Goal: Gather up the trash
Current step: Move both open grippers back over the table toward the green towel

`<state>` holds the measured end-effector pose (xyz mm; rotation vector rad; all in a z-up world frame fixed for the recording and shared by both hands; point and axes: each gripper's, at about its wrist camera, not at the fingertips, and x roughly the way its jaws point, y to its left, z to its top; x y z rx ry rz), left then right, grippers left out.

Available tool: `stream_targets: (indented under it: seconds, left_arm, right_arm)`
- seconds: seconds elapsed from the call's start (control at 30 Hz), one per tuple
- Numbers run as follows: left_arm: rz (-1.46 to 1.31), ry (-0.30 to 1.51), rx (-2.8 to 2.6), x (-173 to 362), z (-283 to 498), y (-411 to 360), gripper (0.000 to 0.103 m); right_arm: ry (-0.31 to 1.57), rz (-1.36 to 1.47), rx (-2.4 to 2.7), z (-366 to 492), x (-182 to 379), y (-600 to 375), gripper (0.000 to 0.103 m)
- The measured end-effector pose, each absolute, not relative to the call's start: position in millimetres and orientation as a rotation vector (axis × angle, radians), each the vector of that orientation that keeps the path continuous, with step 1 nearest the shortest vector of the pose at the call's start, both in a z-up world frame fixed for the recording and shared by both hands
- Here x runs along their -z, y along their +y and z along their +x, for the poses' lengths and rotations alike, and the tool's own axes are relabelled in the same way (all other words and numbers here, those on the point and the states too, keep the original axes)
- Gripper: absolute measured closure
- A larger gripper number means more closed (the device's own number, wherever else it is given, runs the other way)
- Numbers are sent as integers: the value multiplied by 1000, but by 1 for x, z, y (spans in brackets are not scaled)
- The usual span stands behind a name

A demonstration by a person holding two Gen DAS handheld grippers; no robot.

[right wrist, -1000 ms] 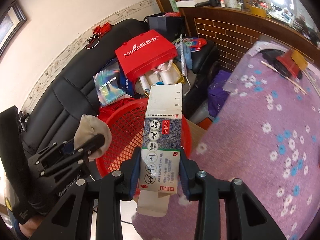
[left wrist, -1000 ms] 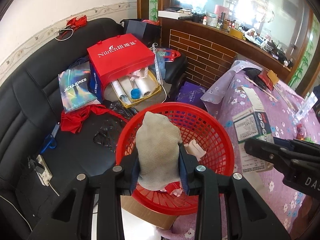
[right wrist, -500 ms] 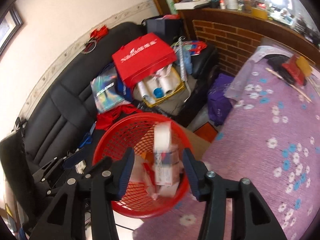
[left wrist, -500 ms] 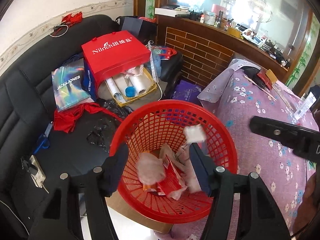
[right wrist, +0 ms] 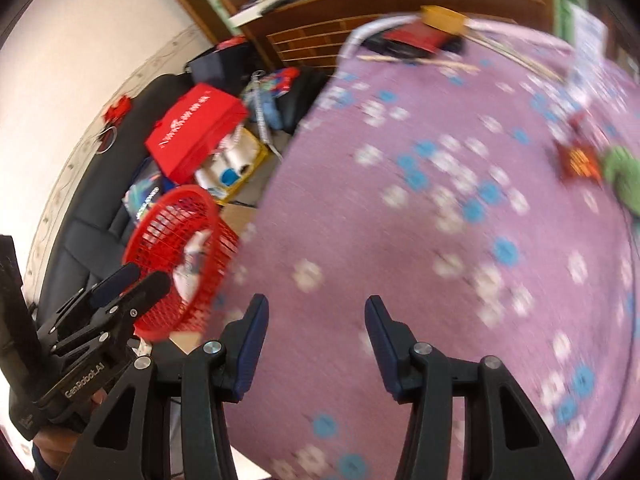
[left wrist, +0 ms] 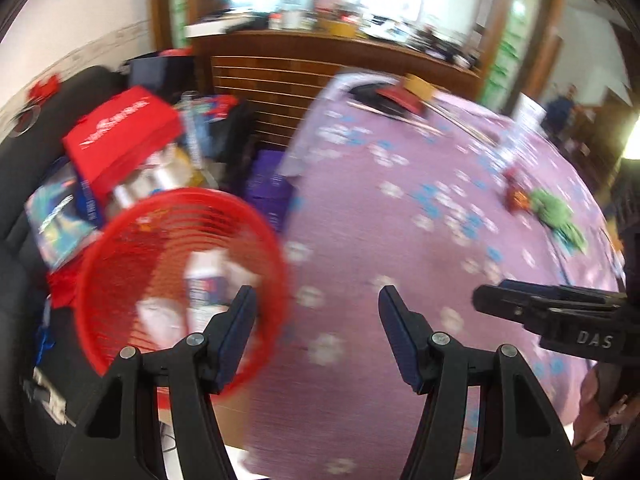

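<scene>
Trash run between pickups: both grippers empty over the purple floral tablecloth (right wrist: 400,240).

Tablecloth fills most of both views, blurred, so both hands are probably mid-swing toward the far side, where the remaining scraps lie: a small red wrapper (right wrist: 578,162) touching a crumpled green item (right wrist: 624,176). Just off the table's edge sits the red basket (left wrist: 120,320), placed within easy reach for dropping; a white and blue carton (left wrist: 204,280) and pale wads lie inside. Left gripper (left wrist: 316,300) has its jaws spread wide with nothing between them; right gripper (right wrist: 316,312) likewise gapes empty. Left wrist view looks into the basket and shows its contents plainly; right wrist view gives the basket only side-on but shows the wrapper and green item nearer and larger.
</scene>
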<state>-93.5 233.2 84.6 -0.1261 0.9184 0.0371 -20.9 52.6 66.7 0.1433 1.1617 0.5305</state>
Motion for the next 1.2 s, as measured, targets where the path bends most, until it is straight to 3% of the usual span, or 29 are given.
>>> stream_targets:
  seconds: [0.77,1.2]
  left_arm:
    - [135,950,394,-106,-104,-19,41]
    - [182,955,482,-127,-78,-94,41]
  right_arm:
    - [1072,365,-201,-98,-84,-190,48]
    - [1003,472,-82,-109,-89,-287,47]
